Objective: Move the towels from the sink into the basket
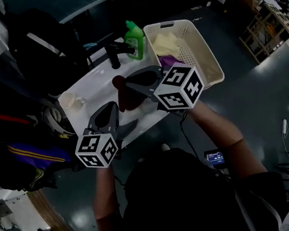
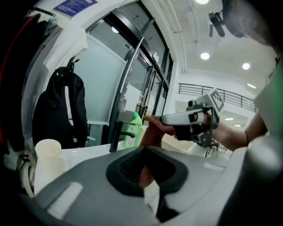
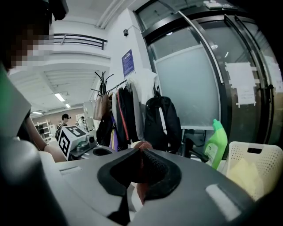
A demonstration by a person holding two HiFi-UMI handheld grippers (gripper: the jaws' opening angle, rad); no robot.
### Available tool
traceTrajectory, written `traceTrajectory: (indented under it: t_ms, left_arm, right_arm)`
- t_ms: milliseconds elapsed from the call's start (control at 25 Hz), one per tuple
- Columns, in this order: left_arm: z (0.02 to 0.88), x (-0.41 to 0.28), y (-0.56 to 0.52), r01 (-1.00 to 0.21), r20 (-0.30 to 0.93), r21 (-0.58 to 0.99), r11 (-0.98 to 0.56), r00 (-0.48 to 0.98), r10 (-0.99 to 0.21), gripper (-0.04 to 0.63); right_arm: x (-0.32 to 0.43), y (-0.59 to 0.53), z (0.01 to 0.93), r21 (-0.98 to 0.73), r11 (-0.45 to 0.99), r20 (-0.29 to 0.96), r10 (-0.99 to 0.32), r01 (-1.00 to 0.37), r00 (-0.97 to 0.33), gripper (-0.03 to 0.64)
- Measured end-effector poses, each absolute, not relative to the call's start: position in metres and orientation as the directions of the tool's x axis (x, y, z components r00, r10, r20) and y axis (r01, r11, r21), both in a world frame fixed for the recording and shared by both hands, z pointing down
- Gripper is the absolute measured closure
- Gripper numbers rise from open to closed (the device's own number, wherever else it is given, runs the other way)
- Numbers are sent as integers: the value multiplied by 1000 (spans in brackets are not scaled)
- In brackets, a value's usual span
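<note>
Red towel (image 1: 124,96): held above the sink (image 1: 93,94), clear of the bowl, not yet over the basket (image 1: 173,23). It is gripped at two places.

Right gripper (image 3: 140,165): jaws are clamped on the red cloth, which shows between the pads.

Left gripper (image 2: 145,172): jaws are likewise closed on a fold of the same towel, lower and nearer the sink's front edge.

Basket: set at the sink's right end, touching or just beside it; which cannot be told. A yellow towel (image 1: 167,44) and a purple towel (image 1: 169,61) are seen inside it already.

Sink's back edge: a green bottle (image 1: 134,36) and a dark tap (image 1: 115,54) are noted. A pale cup (image 1: 71,100) stands on the sink's left rim.

Progress, as judged: two towels are counted as delivered. The red one is up out of the sink but has yet to be carried rightward and let go over the basket. Much of the bowl is covered by the grippers, so whether further towels lie in it cannot be told. A pale patch under the right gripper may be cloth or bare sink.
</note>
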State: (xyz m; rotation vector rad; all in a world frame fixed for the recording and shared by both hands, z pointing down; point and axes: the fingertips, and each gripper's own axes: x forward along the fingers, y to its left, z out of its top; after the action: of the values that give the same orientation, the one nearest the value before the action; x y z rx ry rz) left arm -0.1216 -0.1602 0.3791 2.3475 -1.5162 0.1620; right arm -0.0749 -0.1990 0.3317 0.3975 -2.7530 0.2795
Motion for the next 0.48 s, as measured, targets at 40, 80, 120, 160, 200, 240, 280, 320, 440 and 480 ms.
traceTrajectory:
  t_ms: [40,80,120,160,200,240,280,320,440,480]
  left_arm:
    - [375,-117,-163,-897,266,220,-384,433,-861,586]
    - [371,-113,-166,-891,256,220,-396,445,-858,586]
    - [367,-107,-169,-885,247,220,-409,457,-855,586]
    - [363,-102,-172,-880,240,218,-423,468,-850,586]
    - [359,-97,-175,-874,235,214,-436,479,-846,586]
    - [355,-92,-177,-869,231,207,-449,489,-841,586]
    - [351,-88,-180,-864,225,199,-462,499,-836,586]
    - [347,-83,-182,-859,219,193,-475,510,-832,586]
    - [335,-70,-188,-846,195,176,-503,531,-825,586]
    - [331,-65,-190,-843,187,170,-511,537,-823,586]
  right_arm:
    - [-71,-202,324,-135,940,351,-249,-312,-903,597]
    - [-67,-206,316,-128,939,340,-262,-320,-903,597]
    - [-63,-209,309,-118,937,331,-275,-328,-903,597]
    - [-58,-212,301,-105,936,324,-288,-337,-901,597]
    - [-54,-216,294,-92,934,318,-301,-345,-899,597]
    - [-49,-219,287,-81,932,312,-312,-352,-897,597]
    - [-45,-222,280,-71,930,305,-324,-360,-896,597]
    - [-39,-225,274,-63,927,298,-335,-369,-894,597]
    - [-20,-234,252,-34,916,269,-376,-399,-887,597]
    - [-13,-236,245,-21,912,258,-392,-411,-883,597]
